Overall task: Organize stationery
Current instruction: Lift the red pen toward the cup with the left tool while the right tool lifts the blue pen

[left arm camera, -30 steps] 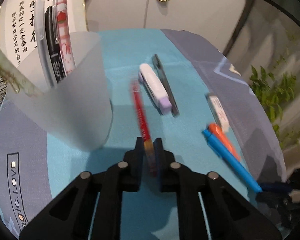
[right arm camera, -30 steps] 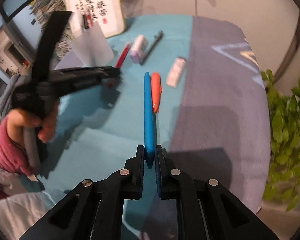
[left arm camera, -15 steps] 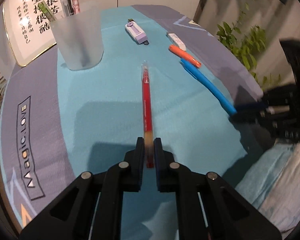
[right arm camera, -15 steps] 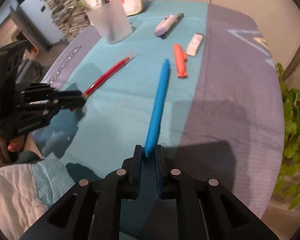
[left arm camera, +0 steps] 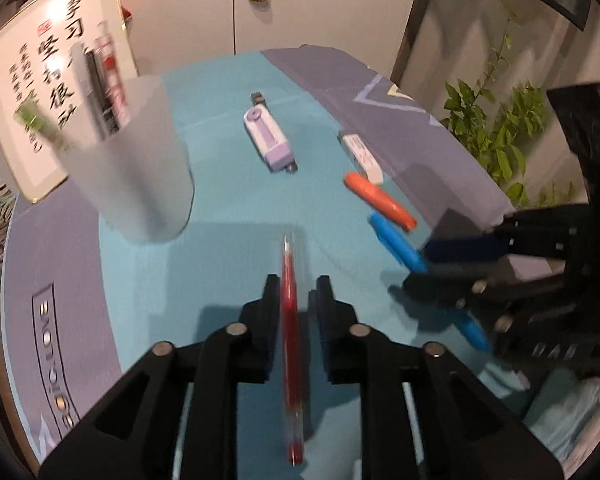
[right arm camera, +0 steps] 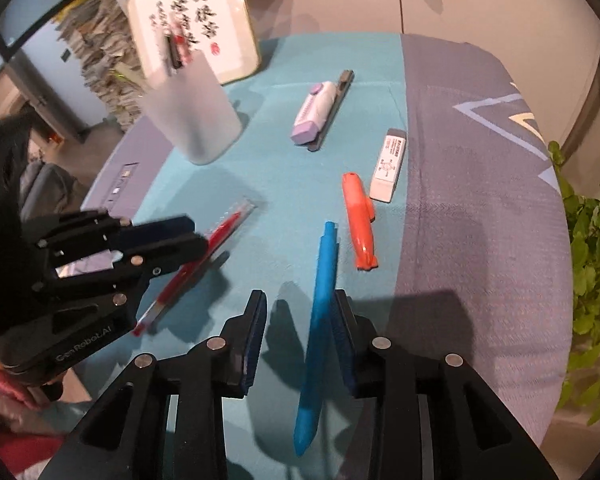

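Observation:
My left gripper (left arm camera: pixel 298 284) is opening, and a blurred red pen (left arm camera: pixel 290 320) runs lengthwise through the gap, loose between the pads. My right gripper (right arm camera: pixel 300 300) is opening too. A blue pen (right arm camera: pixel 324 288) slants through its gap, leaning near the right finger with the pads off it. In each view the other gripper shows: the right gripper (left arm camera: pixel 480 264) over the blue pen (left arm camera: pixel 396 240), the left gripper (right arm camera: pixel 168 240) over the red pen (right arm camera: pixel 220 236). A frosted cup (left arm camera: pixel 136 168) (right arm camera: pixel 192 116) holding several pens stands at the far left of the teal mat (left arm camera: pixel 228 200).
An orange highlighter (right arm camera: pixel 360 224), a white eraser (right arm camera: pixel 390 164) and a purple-white correction tape (right arm camera: pixel 316 112) on a dark strip lie beyond the pens. A framed calligraphy board (right arm camera: pixel 204 20) stands behind the cup. A plant (right arm camera: pixel 592 260) grows past the table's right edge.
Both grippers were shut on their pens and now have their jaws parted. Both have moved forward along the pens, which now reach back between the fingers.

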A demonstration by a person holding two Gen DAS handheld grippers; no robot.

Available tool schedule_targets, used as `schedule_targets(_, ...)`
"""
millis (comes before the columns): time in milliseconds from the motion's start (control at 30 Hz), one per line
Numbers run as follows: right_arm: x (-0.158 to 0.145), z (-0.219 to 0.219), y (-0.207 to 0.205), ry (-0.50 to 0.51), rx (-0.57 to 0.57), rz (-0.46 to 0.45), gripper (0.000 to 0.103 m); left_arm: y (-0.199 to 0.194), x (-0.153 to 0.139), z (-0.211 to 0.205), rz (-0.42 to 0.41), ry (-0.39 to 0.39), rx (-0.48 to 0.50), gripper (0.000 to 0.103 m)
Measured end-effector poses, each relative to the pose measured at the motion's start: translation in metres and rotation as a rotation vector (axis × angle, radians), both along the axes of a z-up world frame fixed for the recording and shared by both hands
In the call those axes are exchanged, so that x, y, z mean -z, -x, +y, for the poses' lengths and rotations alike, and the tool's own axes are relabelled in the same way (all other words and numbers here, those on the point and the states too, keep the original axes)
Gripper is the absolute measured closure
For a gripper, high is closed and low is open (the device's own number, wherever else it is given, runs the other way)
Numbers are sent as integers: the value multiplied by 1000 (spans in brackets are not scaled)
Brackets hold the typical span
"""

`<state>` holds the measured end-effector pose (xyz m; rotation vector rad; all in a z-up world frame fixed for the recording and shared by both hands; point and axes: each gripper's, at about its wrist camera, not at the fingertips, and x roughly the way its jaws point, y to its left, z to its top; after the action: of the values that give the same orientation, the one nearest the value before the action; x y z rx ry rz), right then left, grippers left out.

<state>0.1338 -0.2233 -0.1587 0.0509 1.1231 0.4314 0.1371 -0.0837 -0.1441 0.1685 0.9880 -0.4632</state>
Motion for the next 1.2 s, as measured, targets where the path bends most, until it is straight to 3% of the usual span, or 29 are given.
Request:
schedule_targets(67, 2, 3, -3, 7, 9, -1, 69, -4, -1, -2, 0, -4, 2, 77)
schedule_targets(433, 9, 16, -26, 58, -6, -12, 69, -20, 15, -8, 46, -15, 17, 78)
schedule_targets(533, 9, 19, -28, 71, -16, -19, 69, -18, 15, -11, 20, -34, 20, 79)
schedule_targets(600, 9, 24, -28, 111, -18, -32, 83, -18, 16, -13, 5, -53, 21, 85)
schedule_targets(633, 9, 25, -25, 127, -19, -38, 90, -18, 16, -13, 3, -53, 17, 94)
schedule_targets(733, 9, 26, -25, 100, -24, -34, 92, -21, 15, -9, 18, -25, 1, 94)
schedule_targets(1200, -43, 13, 4, -35, 22, -150, 92, 17, -40, 0, -175, 15, -7, 94)
